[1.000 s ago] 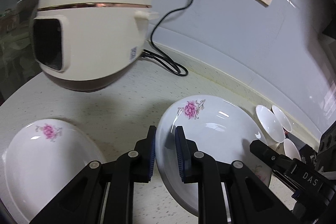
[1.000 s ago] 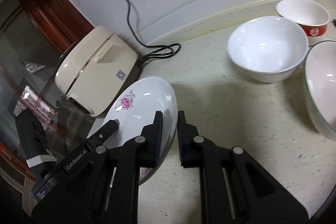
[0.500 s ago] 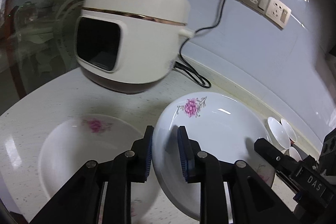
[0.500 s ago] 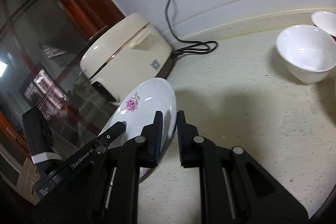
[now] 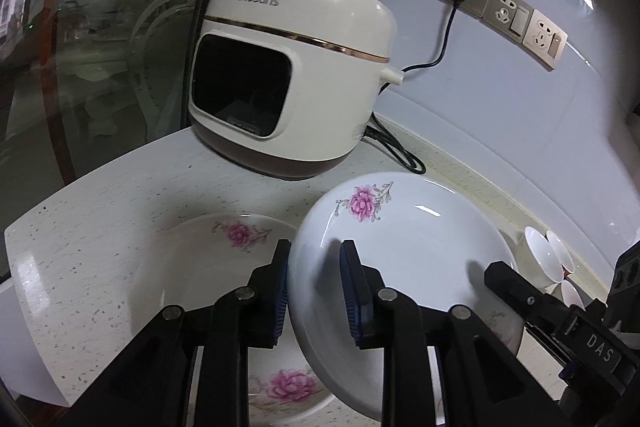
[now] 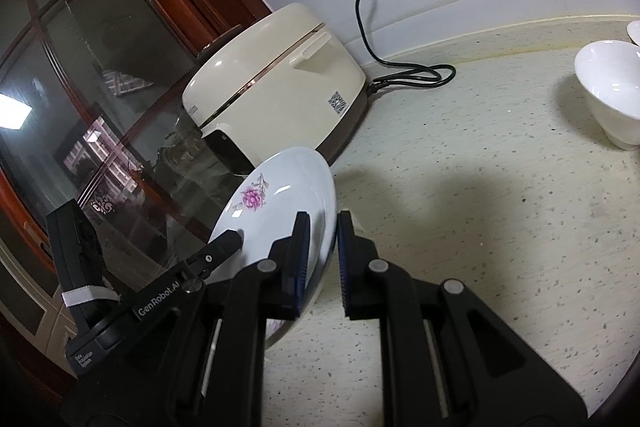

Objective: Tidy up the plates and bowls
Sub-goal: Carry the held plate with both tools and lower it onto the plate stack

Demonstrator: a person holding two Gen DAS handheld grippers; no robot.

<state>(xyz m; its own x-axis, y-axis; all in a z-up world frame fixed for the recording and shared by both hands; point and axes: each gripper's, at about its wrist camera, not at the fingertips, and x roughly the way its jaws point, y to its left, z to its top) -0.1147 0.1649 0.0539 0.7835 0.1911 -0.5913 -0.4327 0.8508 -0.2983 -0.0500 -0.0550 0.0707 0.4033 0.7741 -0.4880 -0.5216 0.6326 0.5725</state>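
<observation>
plate [image 5: 408, 247]: glossy glazed ceramic | counter [image 6: 480, 207]: speckled stone, matt | cooker [image 5: 304, 67]: glossy plastic

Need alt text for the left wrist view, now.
The left gripper and right gripper clamp opposite rims of a floral plate, held tilted above a second floral plate on the counter; a cream rice cooker stands behind.

Dim indoor light, sharp focus, fisheye-bent edges, dark vignette.

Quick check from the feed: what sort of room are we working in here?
Most likely a home kitchen: a plugged-in rice cooker stands on a speckled stone countertop below a row of wall sockets, with flowered plates and white bowls laid out nearby.
</observation>
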